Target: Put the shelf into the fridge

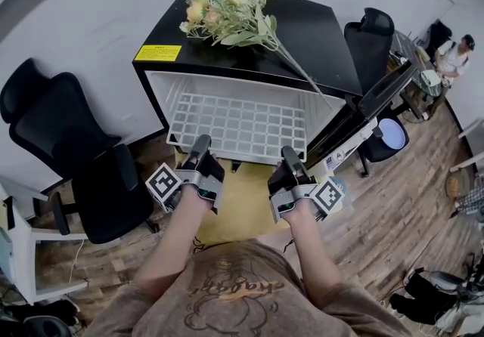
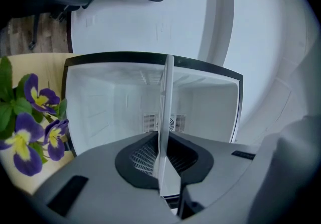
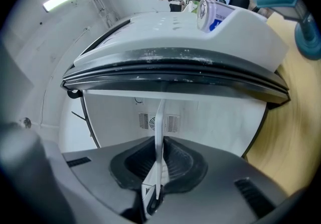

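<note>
While both tools sit low centre in the head view, the left gripper and right gripper each pinch the front edge of the white wire shelf, jaws pressed onto it. The shelf lies level at mid-frame just above them, mostly inside the open black fridge. It is possibly seated on side rails, but that is unclear.
</note>
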Demonstrator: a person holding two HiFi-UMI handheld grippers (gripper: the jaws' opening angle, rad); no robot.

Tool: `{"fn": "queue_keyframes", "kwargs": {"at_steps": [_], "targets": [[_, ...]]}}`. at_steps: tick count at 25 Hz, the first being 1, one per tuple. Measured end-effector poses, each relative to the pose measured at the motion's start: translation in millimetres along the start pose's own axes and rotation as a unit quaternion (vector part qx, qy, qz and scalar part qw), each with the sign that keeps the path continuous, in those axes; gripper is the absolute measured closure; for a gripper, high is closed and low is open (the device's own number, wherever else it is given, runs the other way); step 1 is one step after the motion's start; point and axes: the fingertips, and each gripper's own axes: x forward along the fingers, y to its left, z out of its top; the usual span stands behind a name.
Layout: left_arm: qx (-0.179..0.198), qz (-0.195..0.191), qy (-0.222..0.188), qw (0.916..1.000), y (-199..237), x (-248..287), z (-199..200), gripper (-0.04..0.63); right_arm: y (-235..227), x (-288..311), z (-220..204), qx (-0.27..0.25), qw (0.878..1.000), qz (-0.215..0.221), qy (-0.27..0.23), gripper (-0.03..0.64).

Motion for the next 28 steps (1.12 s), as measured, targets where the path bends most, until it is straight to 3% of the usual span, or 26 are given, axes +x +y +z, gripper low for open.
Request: {"fn": "queue_keyframes", "kwargs": {"at_steps": [28], "targets": [[0.014,0.018,0.007,0.9997,0,-16,-1,0.548,-1,-10,-20,0.010,1.000,-0.025,-0.003,0.589]]}}
